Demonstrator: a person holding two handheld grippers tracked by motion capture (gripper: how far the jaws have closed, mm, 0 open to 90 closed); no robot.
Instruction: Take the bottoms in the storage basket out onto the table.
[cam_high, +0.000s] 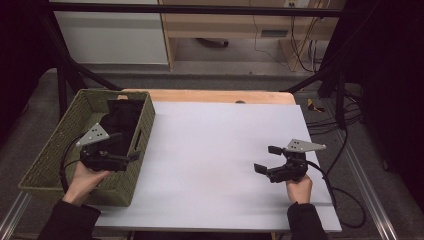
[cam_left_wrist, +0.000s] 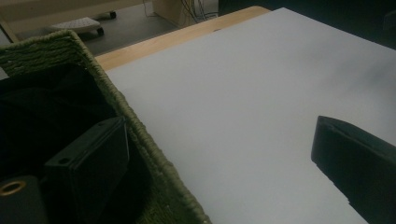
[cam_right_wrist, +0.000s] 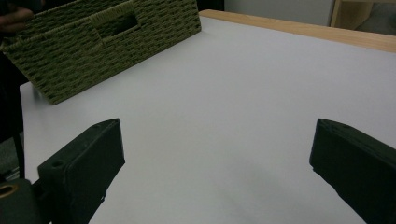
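High view: the left gripper (cam_high: 126, 146) hangs with jaws apart astride the right wall of the green woven basket (cam_high: 55, 145), one jaw inside over the black cloth (cam_high: 122, 120), the other out over the white sheet (cam_high: 225, 150). Across the sheet, well apart from the basket, the right gripper (cam_high: 266, 159) is also spread wide, holding nothing. No brand, label or writing can be read anywhere.

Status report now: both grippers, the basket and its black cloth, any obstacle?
Left gripper open, jaws astride the near wall of the green basket. Right gripper open over the white sheet, holding nothing. Black cloth lies inside the basket. No obstacle seen.
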